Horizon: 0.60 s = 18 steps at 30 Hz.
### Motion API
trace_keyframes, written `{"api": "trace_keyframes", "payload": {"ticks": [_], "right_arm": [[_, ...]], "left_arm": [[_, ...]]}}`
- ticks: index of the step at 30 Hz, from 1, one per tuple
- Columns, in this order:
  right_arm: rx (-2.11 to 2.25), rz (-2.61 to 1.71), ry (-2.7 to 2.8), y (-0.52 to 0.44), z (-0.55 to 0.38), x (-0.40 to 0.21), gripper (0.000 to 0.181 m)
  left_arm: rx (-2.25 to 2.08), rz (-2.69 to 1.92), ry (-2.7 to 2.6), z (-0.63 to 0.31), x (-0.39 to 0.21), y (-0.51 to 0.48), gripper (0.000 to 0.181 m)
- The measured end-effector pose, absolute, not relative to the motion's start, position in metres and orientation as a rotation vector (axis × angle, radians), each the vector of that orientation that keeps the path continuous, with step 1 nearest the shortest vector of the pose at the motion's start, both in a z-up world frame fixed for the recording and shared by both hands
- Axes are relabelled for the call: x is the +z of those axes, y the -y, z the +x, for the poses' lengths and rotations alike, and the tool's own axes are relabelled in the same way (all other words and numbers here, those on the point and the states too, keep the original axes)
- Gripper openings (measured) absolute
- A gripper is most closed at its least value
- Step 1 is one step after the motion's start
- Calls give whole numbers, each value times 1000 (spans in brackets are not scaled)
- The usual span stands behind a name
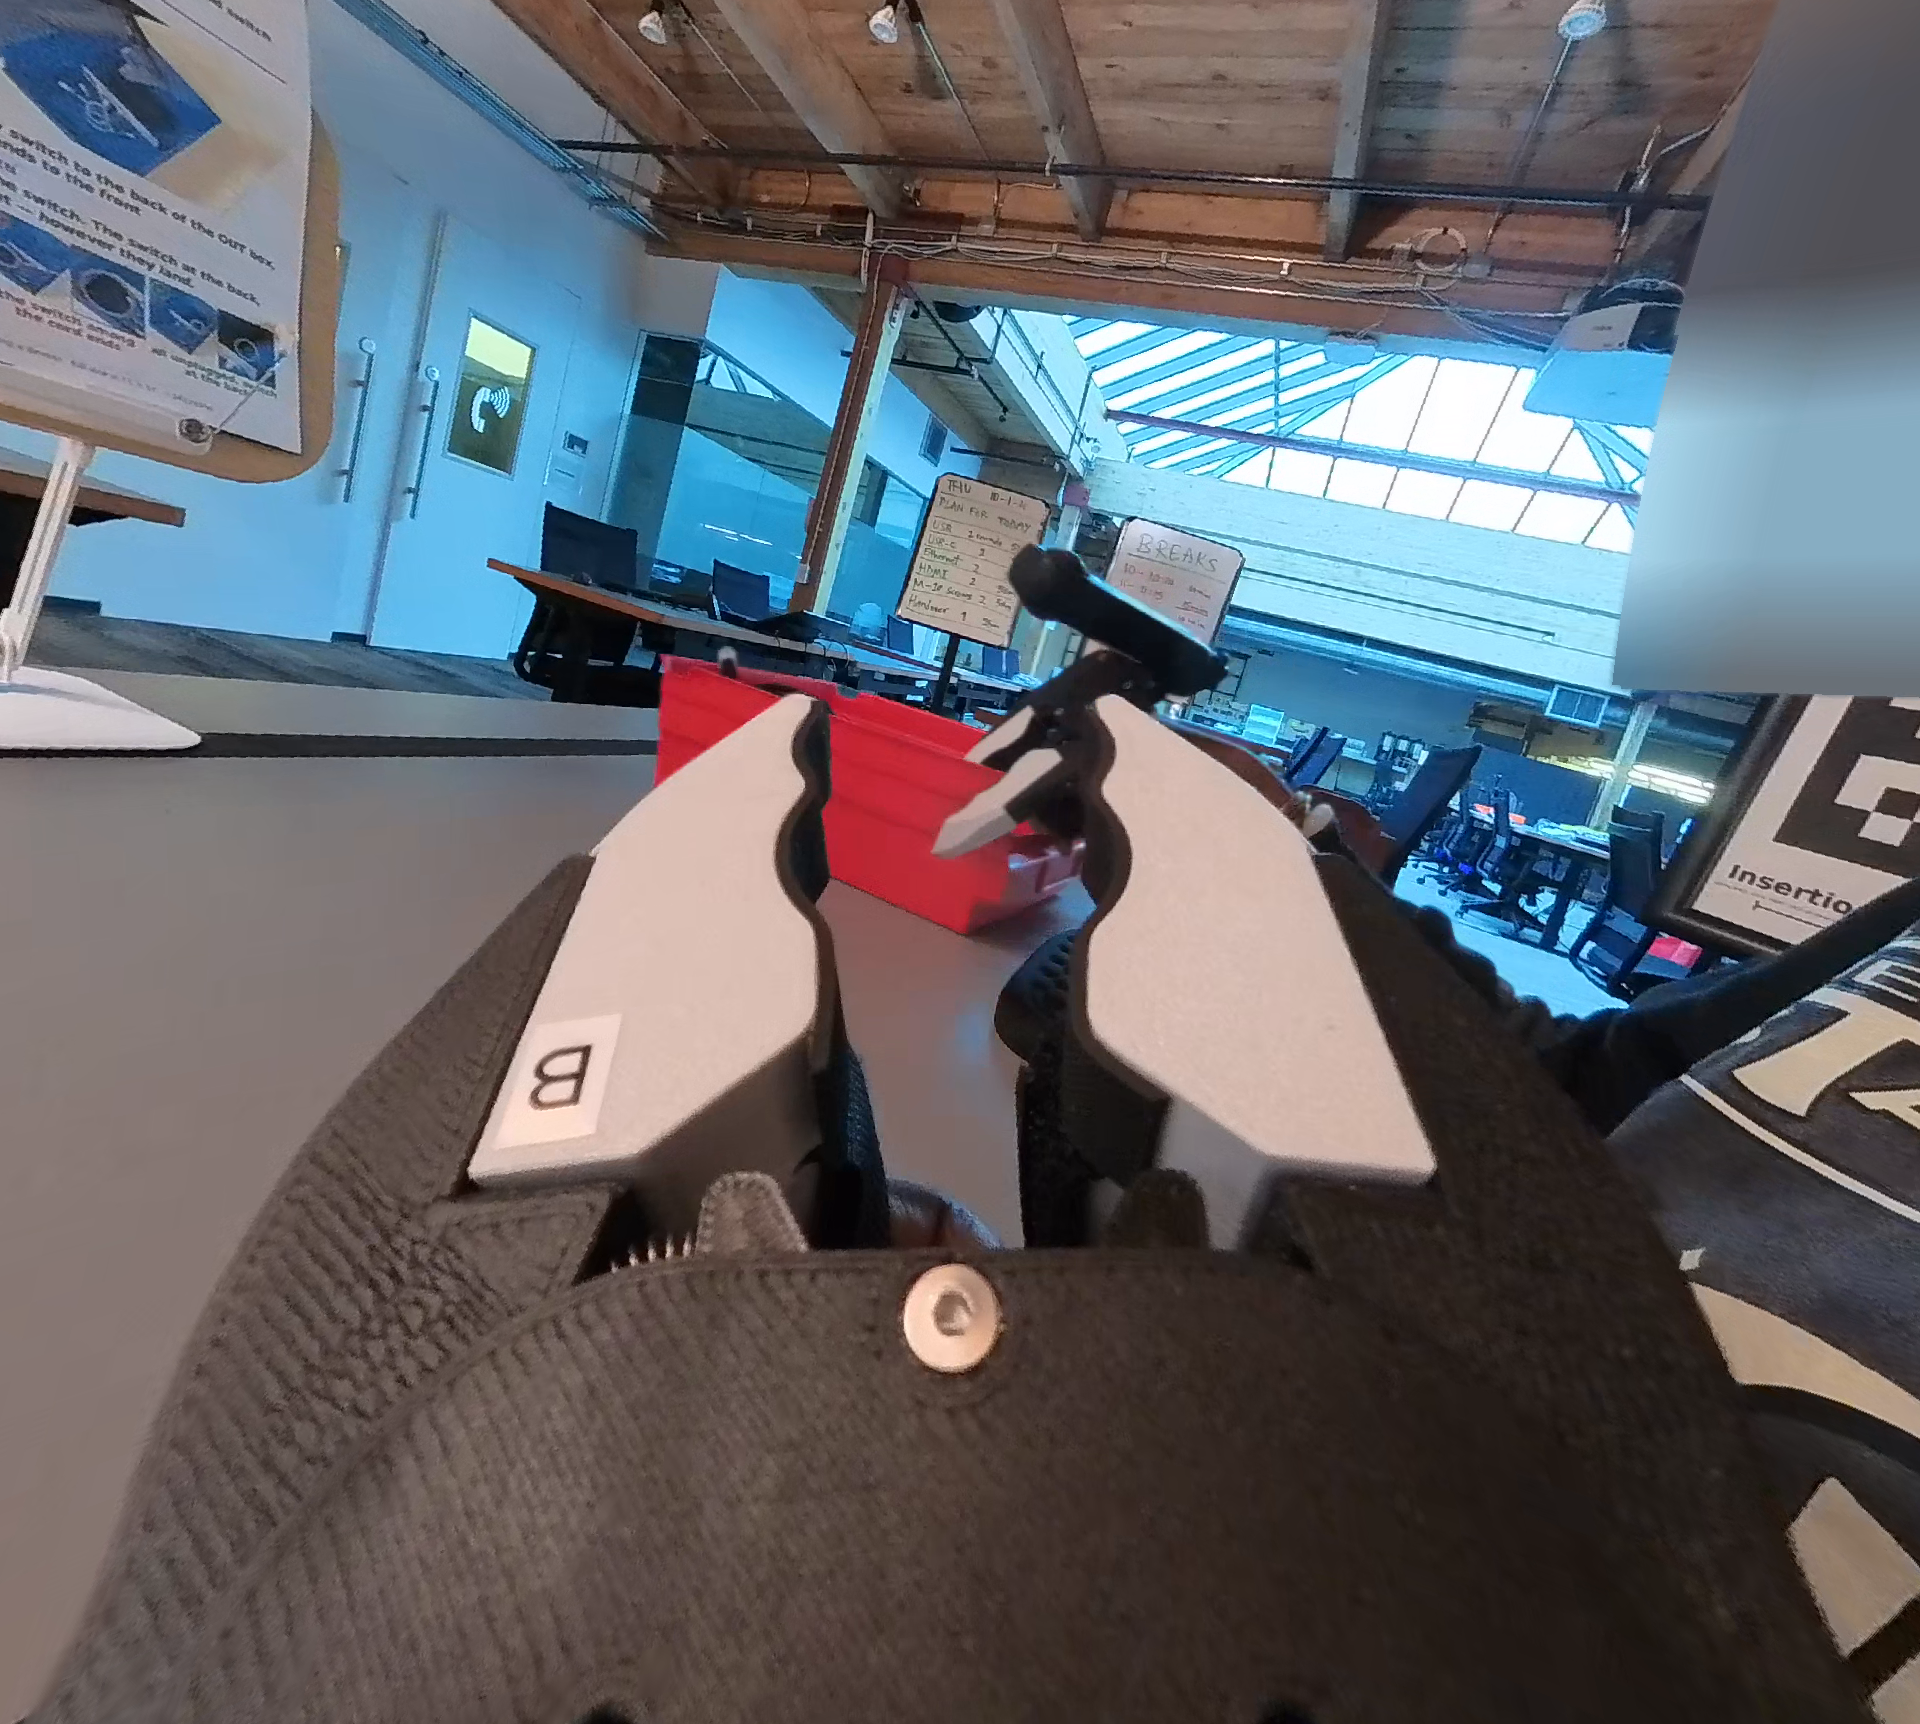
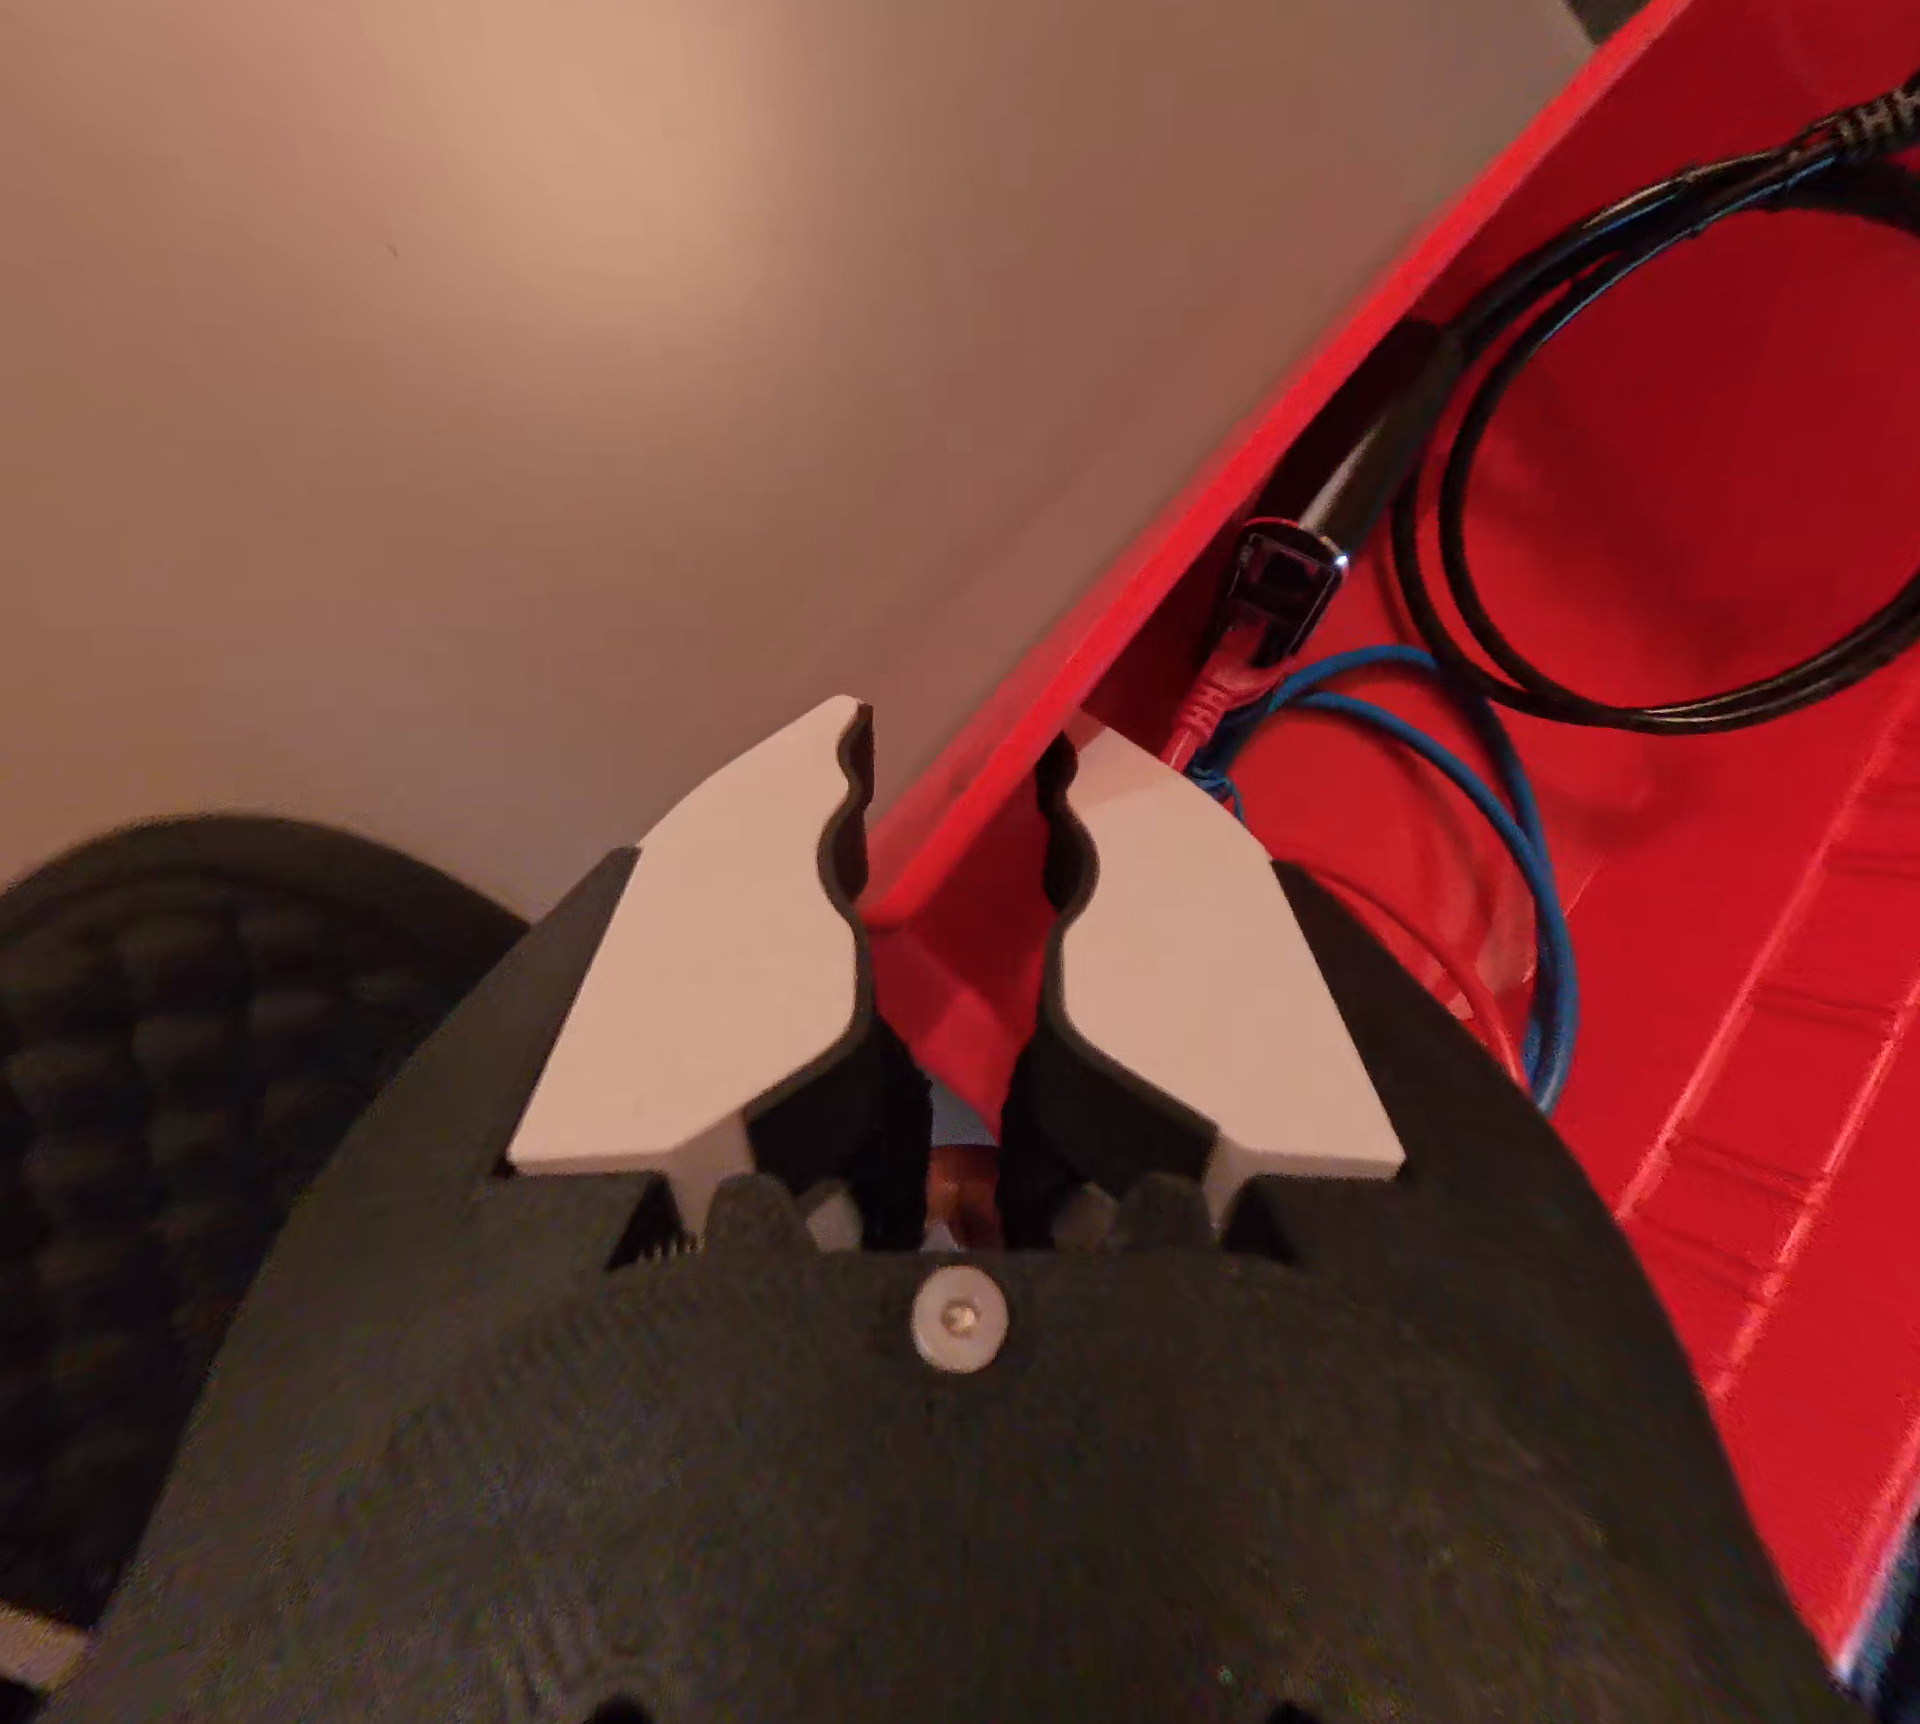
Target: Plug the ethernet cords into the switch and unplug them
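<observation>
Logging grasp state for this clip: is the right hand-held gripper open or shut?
Open. The right hand-held gripper shows a clear gap between its fingers, which straddle the rim of the red bin without closing on it.

left gripper (image 1: 951, 739): wearing grey wavy-edged fingers, white lettered sticker, black ribbed body, silver screw | right gripper (image 2: 956, 801): showing matching pale fingers, black pads, silver screw | person: wearing dark printed garment
</observation>
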State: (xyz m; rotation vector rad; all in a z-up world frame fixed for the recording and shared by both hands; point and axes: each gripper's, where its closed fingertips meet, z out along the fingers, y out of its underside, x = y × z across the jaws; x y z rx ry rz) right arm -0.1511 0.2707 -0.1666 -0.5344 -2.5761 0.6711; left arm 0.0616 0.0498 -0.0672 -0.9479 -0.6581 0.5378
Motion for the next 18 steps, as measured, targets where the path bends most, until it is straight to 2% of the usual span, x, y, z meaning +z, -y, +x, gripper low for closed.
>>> {"api": "trace_keyframes", "payload": {"ticks": [6,18], "right_arm": [[922,-550,2565,-203,-143,-165,28],[840,-394,2589,-60,-85,-166,30]], "left_arm": [[539,-950,656,62,-67,-50,46],[612,-920,531,81,-54,-52,46]]}}
